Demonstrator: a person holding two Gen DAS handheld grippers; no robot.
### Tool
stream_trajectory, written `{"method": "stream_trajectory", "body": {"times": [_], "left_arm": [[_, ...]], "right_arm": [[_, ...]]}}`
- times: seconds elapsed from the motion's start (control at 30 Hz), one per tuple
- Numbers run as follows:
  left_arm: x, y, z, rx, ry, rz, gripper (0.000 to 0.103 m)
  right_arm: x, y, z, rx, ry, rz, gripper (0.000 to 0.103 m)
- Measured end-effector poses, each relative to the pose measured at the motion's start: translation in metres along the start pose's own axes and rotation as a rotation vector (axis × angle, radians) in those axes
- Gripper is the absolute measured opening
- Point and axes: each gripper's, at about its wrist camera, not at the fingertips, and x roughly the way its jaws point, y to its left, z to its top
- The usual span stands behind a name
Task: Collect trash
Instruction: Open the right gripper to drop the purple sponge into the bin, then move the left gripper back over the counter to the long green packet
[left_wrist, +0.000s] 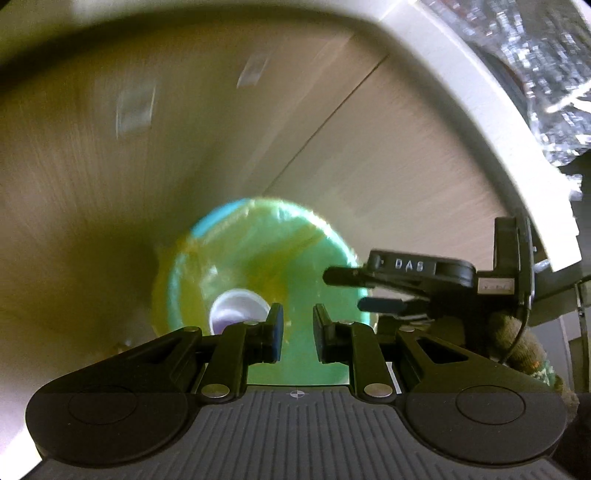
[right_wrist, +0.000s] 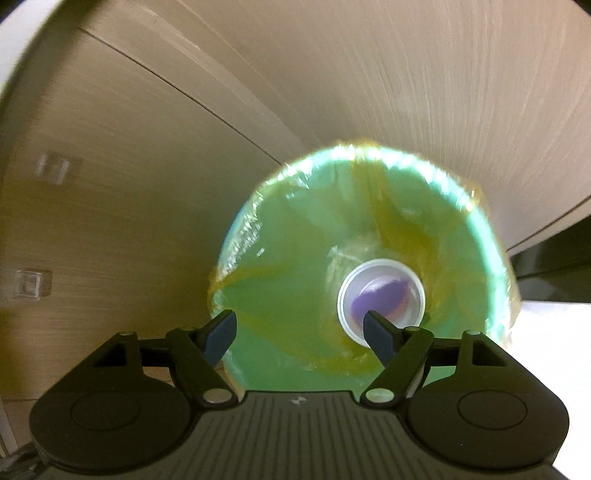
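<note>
A round green bin (left_wrist: 266, 251) lined with a thin yellowish bag sits below both grippers, seen from above. At its bottom lies a white cup (left_wrist: 236, 306) with something purple inside. My left gripper (left_wrist: 298, 332) hangs over the bin's near rim, jaws a little apart with nothing between them. My right gripper (left_wrist: 349, 290) reaches in from the right above the bin mouth. In the right wrist view the right gripper (right_wrist: 299, 332) stands wide open and empty over the bin (right_wrist: 314, 229), and the cup (right_wrist: 380, 291) shows just behind its right fingertip (right_wrist: 376, 328).
Pale wood-grain panels (left_wrist: 388, 155) with a dark seam rise behind the bin. A white curved edge (left_wrist: 461, 92) and crinkled foil (left_wrist: 535, 55) are at the upper right. A knit-gloved hand (left_wrist: 517, 339) holds the right gripper. Clear plastic hooks (right_wrist: 26, 288) stick to the panel.
</note>
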Motion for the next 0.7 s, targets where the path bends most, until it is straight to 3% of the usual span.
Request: {"method": "stream_trajectory", "body": {"times": [0.13, 0.23, 0.37, 0.43, 0.5, 0.6, 0.7], "left_arm": [[-0.056, -0.02, 0.024, 0.061, -0.104, 0.013, 0.02], [-0.106, -0.033, 0.048, 0.113, -0.228, 0.042, 0.02], [-0.157, -0.036, 0.082, 0.168, -0.377, 0.203, 0.02], [-0.17, -0.031, 0.101, 0.184, -0.415, 0.306, 0.02], [-0.175, -0.018, 0.118, 0.172, -0.428, 0.348, 0.02], [-0.175, -0.002, 0.141, 0.171, -0.429, 0.348, 0.02], [-0.179, 0.015, 0.152, 0.147, -0.44, 0.262, 0.02]], "right_arm": [[-0.029, 0.017, 0.001, -0.018, -0.011, 0.027, 0.076], [-0.061, 0.044, -0.001, -0.073, -0.053, 0.063, 0.076], [-0.106, 0.095, 0.0, -0.168, -0.14, 0.141, 0.076], [-0.127, 0.127, 0.001, -0.225, -0.187, 0.178, 0.076], [-0.148, 0.159, 0.002, -0.277, -0.236, 0.209, 0.076], [-0.17, 0.2, 0.006, -0.344, -0.301, 0.244, 0.076], [-0.173, 0.234, 0.015, -0.404, -0.345, 0.221, 0.076]]}}
